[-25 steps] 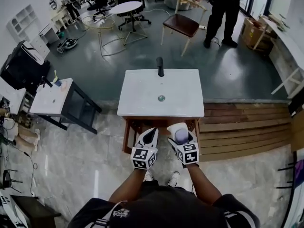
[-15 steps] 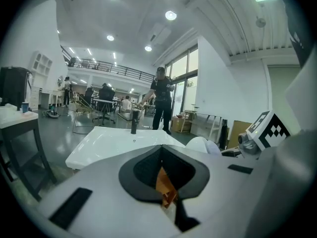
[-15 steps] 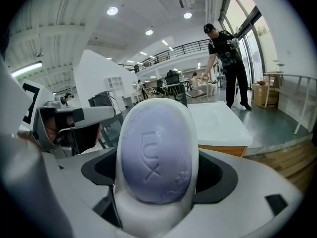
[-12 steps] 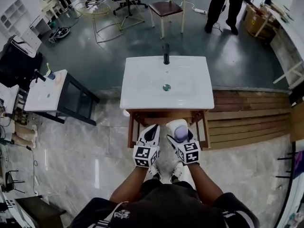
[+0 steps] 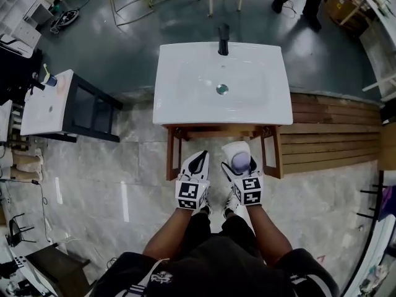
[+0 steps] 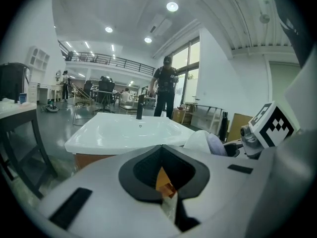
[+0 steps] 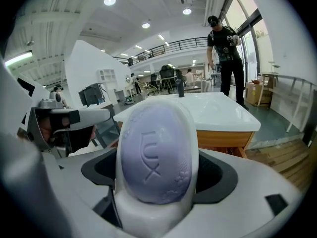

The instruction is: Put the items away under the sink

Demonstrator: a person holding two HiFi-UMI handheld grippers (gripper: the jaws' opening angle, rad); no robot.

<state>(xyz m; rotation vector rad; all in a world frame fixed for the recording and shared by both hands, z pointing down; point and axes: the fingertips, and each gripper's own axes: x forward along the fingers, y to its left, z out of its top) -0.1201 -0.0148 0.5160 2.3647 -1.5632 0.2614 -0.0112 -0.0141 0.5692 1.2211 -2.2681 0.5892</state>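
A white sink [image 5: 179, 111] with a black tap [image 5: 223, 39] rests on a wooden frame [image 5: 216, 130], whose underside is hidden from the head view. My right gripper [image 5: 238, 158] is shut on a white soap dish [image 7: 148, 217] carrying a lavender soap bar [image 7: 154, 152], just in front of the frame's right half. My left gripper [image 5: 199, 159] hangs beside it, shut, with a thin orange packet [image 6: 165, 181] pinched between its jaws. The left gripper view shows the sink [image 6: 124, 133] at about rim height and the soap dish [image 6: 205, 143] to the right.
A black side table with a white top [image 5: 49, 104] stands to the left of the sink. Wooden decking [image 5: 334, 135] lies to the right. A person [image 7: 225, 58] stands beyond the sink near a chair. Grey tiled floor lies under my feet.
Both grippers have sunk together in front of the sink, each keeping its load. The head view has tipped down, so the sink and its frame look nearer.
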